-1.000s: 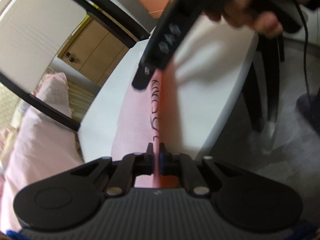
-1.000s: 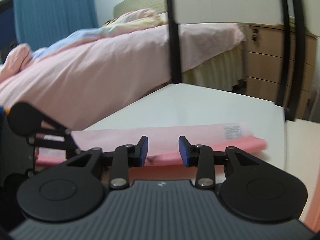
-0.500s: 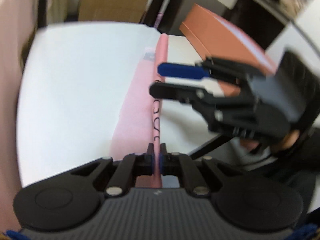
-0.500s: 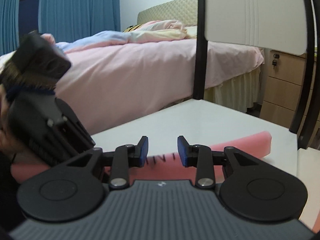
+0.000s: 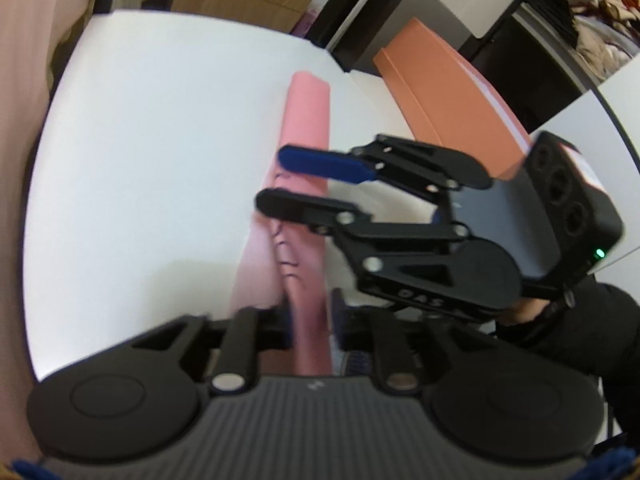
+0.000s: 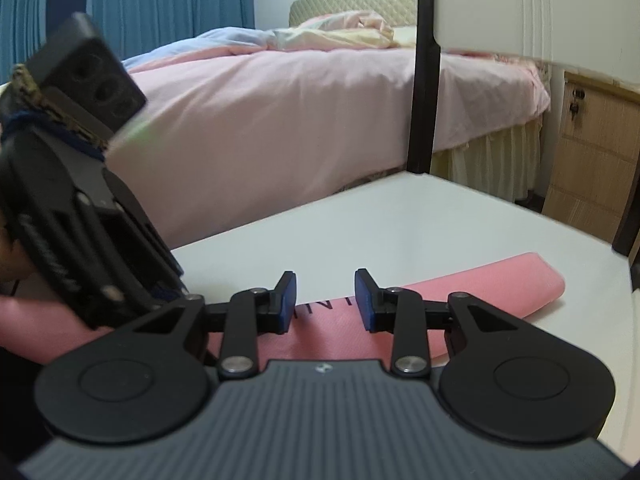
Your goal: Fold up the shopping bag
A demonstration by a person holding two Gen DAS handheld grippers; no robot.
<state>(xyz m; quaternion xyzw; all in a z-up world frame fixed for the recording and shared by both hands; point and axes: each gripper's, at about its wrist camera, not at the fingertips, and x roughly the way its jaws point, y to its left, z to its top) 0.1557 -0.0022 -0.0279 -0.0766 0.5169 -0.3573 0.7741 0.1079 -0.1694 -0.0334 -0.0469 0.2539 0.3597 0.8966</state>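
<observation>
Shopping bag (image 5: 306,128) folded narrow, near table (image 5: 160,120) edge; both grippers parted.

Bedroom in home. Big bed (image 6: 280,120) with pink cover and soft blankets, padded headboard (image 6: 352,8). Blue curtains (image 6: 160,0) behind. Wooden drawers (image 6: 596,152) with small key beside bed. White desk (image 6: 420,220) close to bed.

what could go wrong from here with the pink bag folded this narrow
1. The left gripper now stands open around the near end of the long pink folded shopping bag, so the fold could spring apart.
2. The bag lies close to the white table's edge; a nudge from the open right gripper over its middle could push it off.
</observation>
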